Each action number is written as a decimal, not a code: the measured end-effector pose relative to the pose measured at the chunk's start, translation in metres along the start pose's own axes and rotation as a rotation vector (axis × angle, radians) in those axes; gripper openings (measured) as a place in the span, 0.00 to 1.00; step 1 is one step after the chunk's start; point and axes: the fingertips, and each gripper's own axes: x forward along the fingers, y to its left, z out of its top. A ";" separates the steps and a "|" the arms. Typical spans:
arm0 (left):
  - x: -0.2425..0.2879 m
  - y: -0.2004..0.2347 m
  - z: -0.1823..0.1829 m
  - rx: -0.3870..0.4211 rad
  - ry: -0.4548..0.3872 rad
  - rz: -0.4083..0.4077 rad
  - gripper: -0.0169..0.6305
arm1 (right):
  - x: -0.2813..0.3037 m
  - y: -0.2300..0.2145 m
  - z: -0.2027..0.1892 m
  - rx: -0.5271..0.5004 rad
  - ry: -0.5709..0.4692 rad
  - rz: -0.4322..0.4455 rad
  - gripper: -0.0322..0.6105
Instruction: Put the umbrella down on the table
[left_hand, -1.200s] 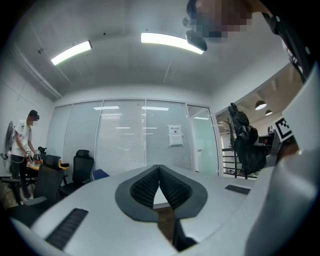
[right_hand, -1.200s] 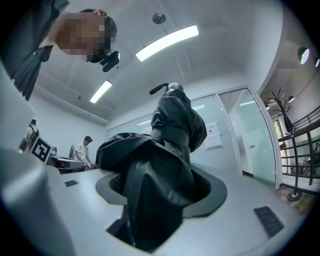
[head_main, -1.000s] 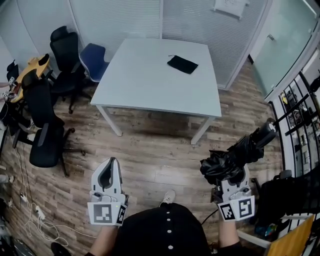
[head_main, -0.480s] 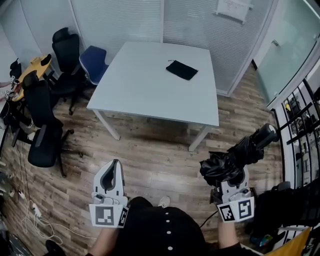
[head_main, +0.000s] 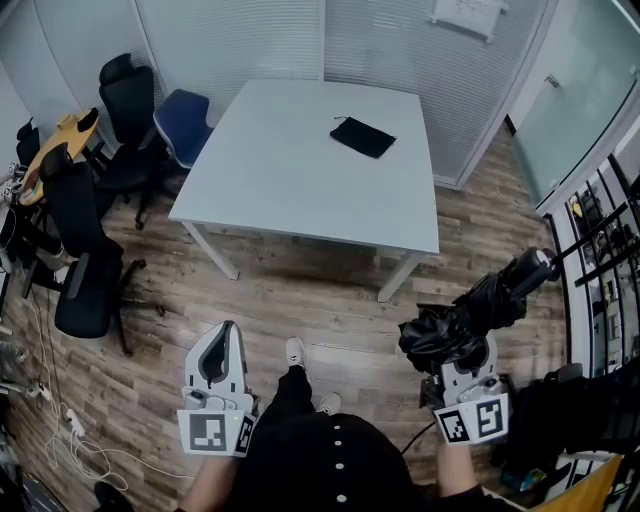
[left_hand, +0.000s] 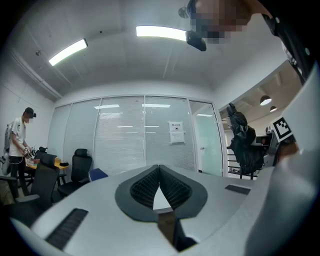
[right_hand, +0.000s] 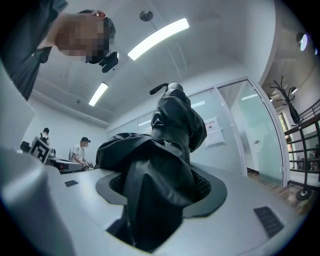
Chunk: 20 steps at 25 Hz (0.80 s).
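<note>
**R gripper (head_main: 465, 352) clamped on umbrella (head_main: 478, 308), well short of the table (head_main: 290, 180)**

Wood floor (head_main: 320, 295) runs all round the table. We see the table as white and squarish, its far side close to a glass wall w/ blinds (head_main: 230, 40). A black railing (head_main: 600, 215) stands off the table's right side. A black office chair (head_main: 85, 265) sits off its near-left corner. A 2nd black chair (head_main: 132, 105) and a blue chair (head_main: 186, 118) are by its far-left corner.

The umbrella is black and folded, w/ loose fabric bunched up. It's not on the table. We hold it in the air on the near side, off the near-right corner and well apart from the top. Its knobbed end points out past the table's right side.

In the right gripper view the R gripper's jaws stand wide. The fabric bundle fills the gap, and both pads press into it.

The L gripper (head_main: 227, 328) is also on the table's near side, toward the near-left corner and well apart from it. Its jaws meet at the tips w/ nothing between them.

A black pouch (head_main: 362, 137) lies flat on the table top, in the far-right part. A pale shoe (head_main: 295, 352) is on the floor, near side of the table, between the 2 grippers.
</note>
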 end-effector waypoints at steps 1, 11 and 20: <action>0.005 0.001 0.001 0.000 -0.003 -0.003 0.05 | 0.003 -0.001 0.000 -0.002 0.000 -0.001 0.49; 0.038 0.006 -0.002 -0.009 -0.026 -0.027 0.05 | 0.021 -0.008 0.002 -0.050 -0.024 -0.022 0.49; 0.102 0.024 0.005 -0.020 -0.021 -0.048 0.05 | 0.081 -0.026 0.003 -0.048 -0.005 -0.042 0.49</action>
